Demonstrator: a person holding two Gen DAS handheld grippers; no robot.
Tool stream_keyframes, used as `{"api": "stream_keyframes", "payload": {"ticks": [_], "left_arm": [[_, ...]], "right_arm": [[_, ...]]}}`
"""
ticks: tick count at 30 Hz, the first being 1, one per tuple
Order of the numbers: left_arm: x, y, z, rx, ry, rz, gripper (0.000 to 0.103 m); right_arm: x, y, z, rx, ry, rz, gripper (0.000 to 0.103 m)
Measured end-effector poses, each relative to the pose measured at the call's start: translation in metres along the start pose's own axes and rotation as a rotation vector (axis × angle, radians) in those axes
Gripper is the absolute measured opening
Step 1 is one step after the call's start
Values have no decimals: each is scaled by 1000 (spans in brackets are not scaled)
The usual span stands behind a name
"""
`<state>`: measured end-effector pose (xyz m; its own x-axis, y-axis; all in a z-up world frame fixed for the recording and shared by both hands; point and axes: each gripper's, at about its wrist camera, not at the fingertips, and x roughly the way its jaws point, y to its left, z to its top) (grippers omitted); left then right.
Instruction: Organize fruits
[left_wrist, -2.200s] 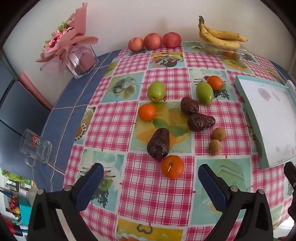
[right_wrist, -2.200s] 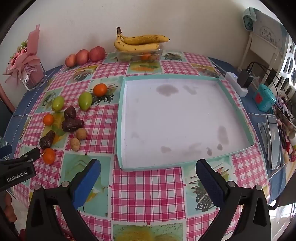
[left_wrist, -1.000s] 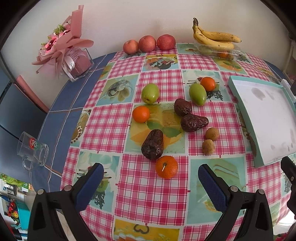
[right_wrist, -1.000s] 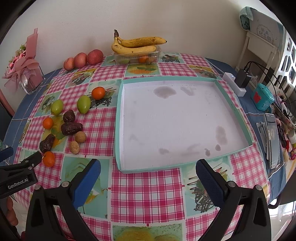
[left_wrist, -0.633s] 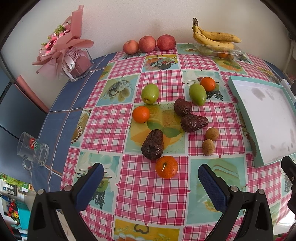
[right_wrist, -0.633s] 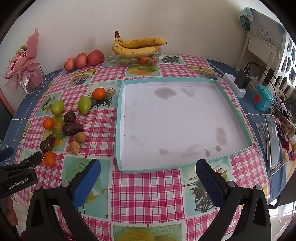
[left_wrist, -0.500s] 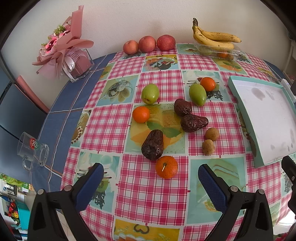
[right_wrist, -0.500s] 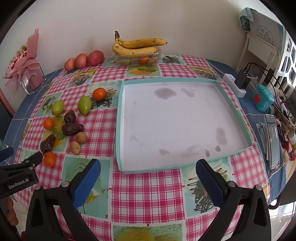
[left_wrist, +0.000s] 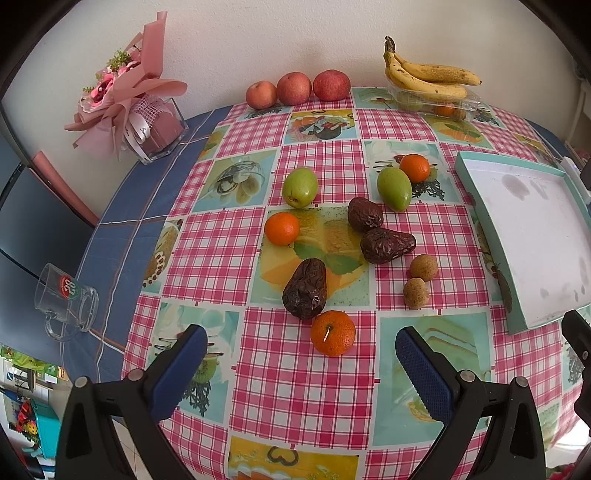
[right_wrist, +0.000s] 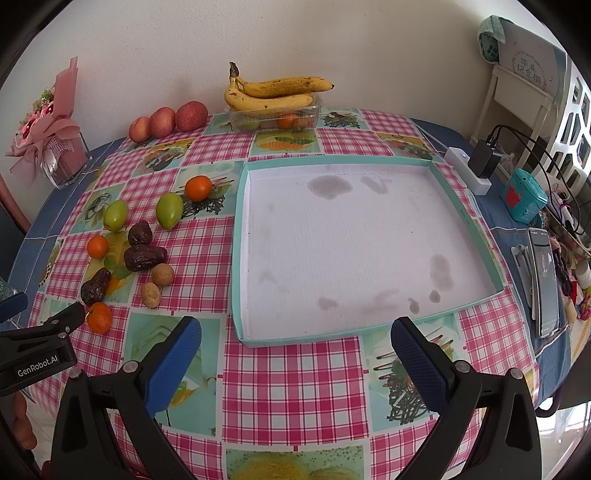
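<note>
Nothing seems sorted yet: the tray (right_wrist: 480, 236) is bare, all loose fruits (left_wrist: 384, 245) lie beside it, and the left gripper (left_wrist: 301, 363) and right gripper (right_wrist: 295, 350) both hover spread wide, holding nothing

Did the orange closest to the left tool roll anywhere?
No. The orange still touches the wrinkly dark fruit on the same checkered tablecloth square; only the camera shifted slightly.
</note>
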<state>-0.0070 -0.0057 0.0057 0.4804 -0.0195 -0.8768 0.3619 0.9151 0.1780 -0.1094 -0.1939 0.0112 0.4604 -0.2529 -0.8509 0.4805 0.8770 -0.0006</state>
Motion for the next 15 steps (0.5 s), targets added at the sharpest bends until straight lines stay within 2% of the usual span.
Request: {"api": "stream_keyframes", "payload": {"ticks": [15], "left_arm": [[0, -1, 0, 0, 2, -4, 103]], "right_arm": [[0, 0, 0, -1, -4, 2, 102]]}}
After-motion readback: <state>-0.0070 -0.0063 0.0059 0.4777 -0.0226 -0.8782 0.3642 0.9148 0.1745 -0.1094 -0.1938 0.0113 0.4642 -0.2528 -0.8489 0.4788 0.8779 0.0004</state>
